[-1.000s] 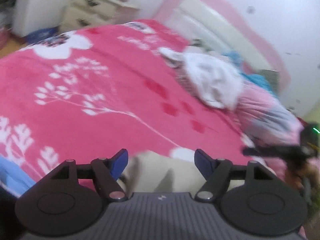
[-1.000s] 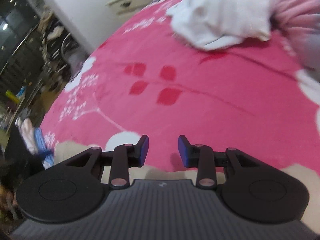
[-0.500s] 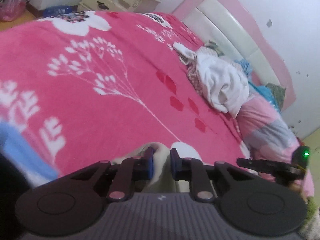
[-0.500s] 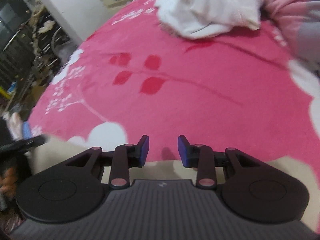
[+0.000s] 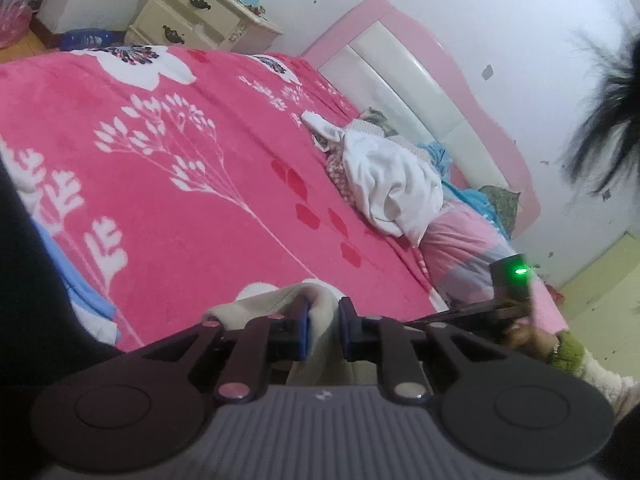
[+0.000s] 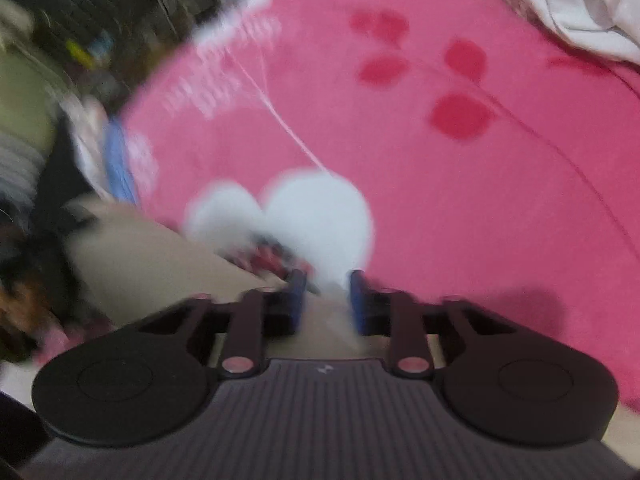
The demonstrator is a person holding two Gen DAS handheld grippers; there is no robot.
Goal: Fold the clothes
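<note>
My left tool is matt black plastic with a ribbed grey body and smooth blue pads; it pinches a cream garment of soft, fuzzy cloth. The bed's pink blanket looks plush and fleecy. The headboard has glossy white padded panels. The nightstand looks like cream-painted wood. My right tool has the same finish, though it is blurred.

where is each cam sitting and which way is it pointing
Left wrist: on the left gripper, facing across the pink blanket toward the headboard; its fingers pinch the cream garment; the person's hair shows.
Right wrist: on the right gripper, facing over the bed's near edge; blurred, its fingers straddle the garment.
Shared: blanket, cream garment, white clothes pile.
</note>
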